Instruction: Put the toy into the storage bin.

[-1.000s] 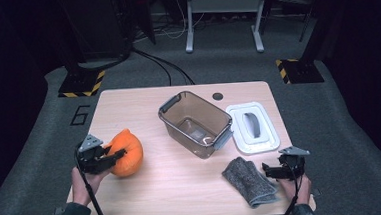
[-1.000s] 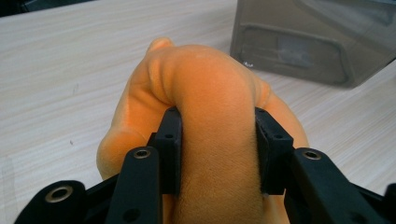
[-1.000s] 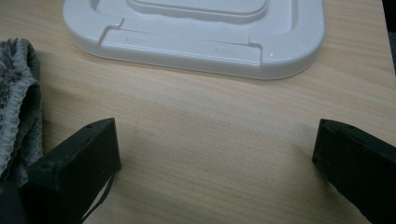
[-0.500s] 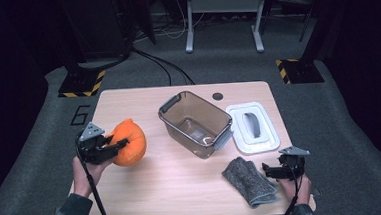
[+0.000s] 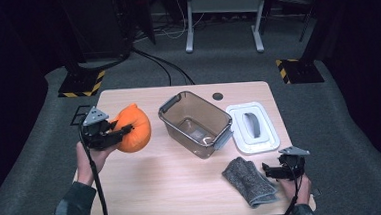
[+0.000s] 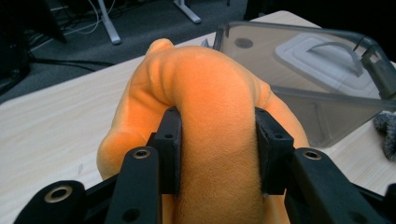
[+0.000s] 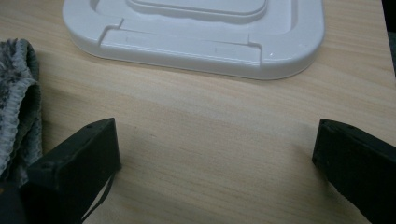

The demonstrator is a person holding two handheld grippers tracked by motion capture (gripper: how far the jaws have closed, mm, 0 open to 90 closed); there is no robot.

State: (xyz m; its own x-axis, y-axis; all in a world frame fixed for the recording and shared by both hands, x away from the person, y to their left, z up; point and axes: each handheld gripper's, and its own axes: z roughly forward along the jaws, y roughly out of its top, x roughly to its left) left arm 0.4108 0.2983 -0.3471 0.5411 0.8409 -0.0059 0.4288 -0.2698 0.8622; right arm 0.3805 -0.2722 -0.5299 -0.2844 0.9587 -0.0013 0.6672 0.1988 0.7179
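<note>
1. Near the middle of the wooden table (image 5: 183, 188), a little toward its far edge, stands a clear grey-tinted plastic bin (image 5: 195, 123) with grey latches at its two short ends. It stands upright and open; through its walls only its bare bottom shows, with a pale glint on it.
2. Just beside the bin, toward the right edge of the table, lies its white lid (image 5: 252, 127), flat, with a grey handle along its middle. Bin and lid are close; I cannot tell whether they touch.
3. Toward the left edge, the left gripper (image 5: 122, 133) pinches an orange plush toy (image 5: 133, 128). In the left gripper view both black jaws press into the toy's soft body from either side, and the fur bulges between them. The toy sits left of the bin, outside it and apart from it.
4. Near the front right corner lies a folded grey fuzzy cloth (image 5: 248, 181) flat on the table, in front of the bin and lid.
5. The right gripper (image 5: 267, 171) sits just right of the cloth, close to the table's right edge. In the right gripper view its jaws are spread wide with bare wood between them, the cloth beside one jaw and the lid's rim beyond.
6. A small dark round hole (image 5: 218, 96) is set in the table near its far edge, behind the bin.
</note>
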